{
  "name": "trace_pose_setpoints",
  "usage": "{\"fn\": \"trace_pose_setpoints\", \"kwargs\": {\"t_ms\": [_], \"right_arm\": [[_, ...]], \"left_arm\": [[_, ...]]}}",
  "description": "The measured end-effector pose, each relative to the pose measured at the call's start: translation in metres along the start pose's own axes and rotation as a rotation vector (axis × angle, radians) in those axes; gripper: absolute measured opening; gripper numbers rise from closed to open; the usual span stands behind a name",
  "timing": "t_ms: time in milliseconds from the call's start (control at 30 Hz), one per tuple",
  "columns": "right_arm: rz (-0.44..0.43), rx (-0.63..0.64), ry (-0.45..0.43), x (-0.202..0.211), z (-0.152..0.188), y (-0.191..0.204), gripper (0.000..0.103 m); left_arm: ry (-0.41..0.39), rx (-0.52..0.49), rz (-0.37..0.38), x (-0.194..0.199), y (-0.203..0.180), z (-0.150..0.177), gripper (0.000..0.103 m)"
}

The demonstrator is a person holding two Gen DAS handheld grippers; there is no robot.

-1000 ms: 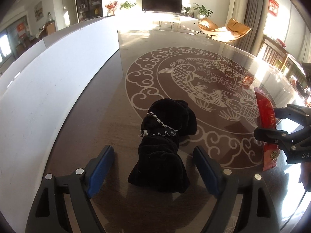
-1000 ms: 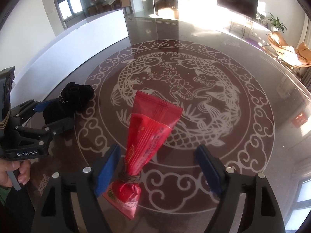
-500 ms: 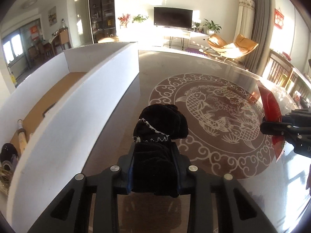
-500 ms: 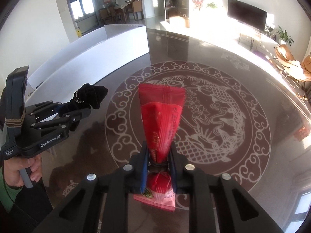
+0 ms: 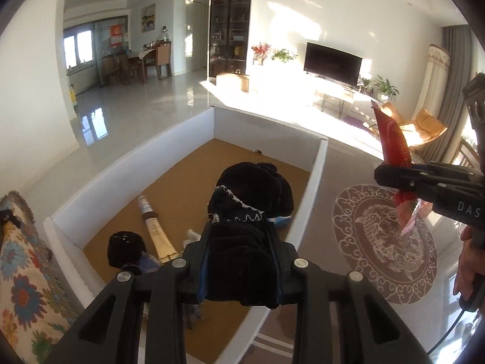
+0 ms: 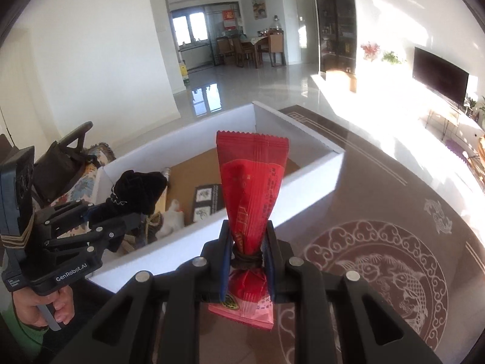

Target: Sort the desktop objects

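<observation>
Left gripper: clamped on the black fabric bundle, which is lifted off the counter. Bundle's long axis runs straight out along the fingers, free end with the white stitching pointing ahead. It hangs over the white box, above the cork-coloured floor, near the box's right wall. Already inside: a rolled tube, a dark round item, something white and a printed card; details unclear.

Right gripper: jaws fully closed on the red snack packet, pinched at the tied neck, wide crimped end sticking up and forward, short end hanging under the jaws. Packet is in the air, on the counter side of the box wall; the box opening lies ahead and to the left of it.

Key relation: left hand is the nearer one, load already above the box interior, so likely only a lowering and release is needed. Right hand probably has to carry the packet forward-left over the near wall first. The two grippers are close side by side; risk of clashing if both go in together.
</observation>
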State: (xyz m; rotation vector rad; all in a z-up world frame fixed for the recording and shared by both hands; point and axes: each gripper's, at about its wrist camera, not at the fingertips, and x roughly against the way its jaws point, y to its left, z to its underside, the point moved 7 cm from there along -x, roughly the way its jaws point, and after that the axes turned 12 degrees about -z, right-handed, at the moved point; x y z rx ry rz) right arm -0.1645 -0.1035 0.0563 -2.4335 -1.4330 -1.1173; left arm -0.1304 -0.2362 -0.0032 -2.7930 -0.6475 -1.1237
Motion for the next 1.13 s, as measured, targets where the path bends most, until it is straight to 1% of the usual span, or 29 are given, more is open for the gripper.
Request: {"fn": "trace_pose_setpoints", "kwargs": {"t_ms": [100,167,200,267,300,333,367,400,433,500,533,600,667,733,800,833,867,900,933,967,1033,1067,1133], "right_arm": [[-0.074,0.032,0.008,-0.044,-0.035,0.037,0.02],[-0.124,0.039,0.05,-0.082,-0.049,0.059,0.02],[-0.133,0.043,0.079,-0.101,-0.052,0.067,0.02],[-0.145,0.036,0.147,-0.139,-0.053,0.079,0.021],[-0.153,0.022,0.204,-0.157,-0.048,0.082,0.022],[-0.146,0.004,0.266,-0.174,-0.042,0.083,0.032],[-0.133,-0.005,0.312,-0.187,-0.037,0.082,0.06],[-0.117,0.003,0.338,-0.195,-0.033,0.081,0.074],[-0.094,0.023,0.34,-0.197,-0.03,0.08,0.084],[-0.056,0.061,0.322,-0.193,-0.037,0.081,0.084],[-0.056,0.06,0.313,-0.186,-0.041,0.077,0.085],[-0.05,0.054,0.297,-0.175,-0.05,0.075,0.09],[-0.014,0.063,0.288,-0.164,-0.057,0.071,0.097],[0.025,0.072,0.29,-0.157,-0.062,0.066,0.098],[0.041,0.069,0.291,-0.15,-0.063,0.059,0.098],[0.043,0.064,0.287,-0.148,-0.063,0.056,0.098],[0.045,0.06,0.283,-0.145,-0.062,0.053,0.098],[0.047,0.055,0.279,-0.142,-0.061,0.049,0.098],[0.047,0.049,0.277,-0.14,-0.059,0.046,0.098],[0.046,0.043,0.275,-0.138,-0.057,0.044,0.098],[0.049,0.034,0.272,-0.136,-0.054,0.039,0.098],[0.05,0.031,0.273,-0.134,-0.052,0.036,0.098],[0.051,0.03,0.276,-0.133,-0.049,0.033,0.098]], "left_arm": [[0.079,0.046,-0.058,-0.029,0.041,0.0,0.031],[0.15,0.064,-0.075,-0.048,0.056,0.007,0.032],[0.178,0.07,-0.08,-0.057,0.061,0.012,0.034],[0.235,0.08,-0.096,-0.069,0.067,0.021,0.039],[0.254,0.092,-0.101,-0.072,0.07,0.025,0.05],[0.26,0.105,-0.105,-0.073,0.072,0.028,0.068],[0.251,0.12,-0.111,-0.071,0.074,0.029,0.076],[0.238,0.134,-0.128,-0.069,0.077,0.028,0.085],[0.229,0.143,-0.145,-0.067,0.08,0.026,0.087],[0.23,0.154,-0.148,-0.064,0.083,0.022,0.087],[0.236,0.156,-0.148,-0.063,0.083,0.019,0.087],[0.244,0.151,-0.169,-0.058,0.082,0.014,0.088],[0.216,0.16,-0.21,-0.05,0.084,0.006,0.088],[0.178,0.178,-0.255,-0.038,0.086,-0.001,0.088],[0.15,0.187,-0.307,-0.031,0.087,-0.009,0.088],[0.145,0.194,-0.33,-0.029,0.089,-0.01,0.088],[0.146,0.205,-0.338,-0.027,0.089,-0.011,0.088],[0.152,0.221,-0.324,-0.025,0.09,-0.012,0.09],[0.155,0.241,-0.297,-0.023,0.091,-0.011,0.103],[0.141,0.268,-0.286,-0.02,0.092,-0.012,0.103],[0.109,0.329,-0.322,-0.012,0.097,-0.01,0.103],[0.103,0.347,-0.316,-0.01,0.097,-0.009,0.103],[0.107,0.344,-0.3,-0.007,0.093,-0.011,0.103]]}}
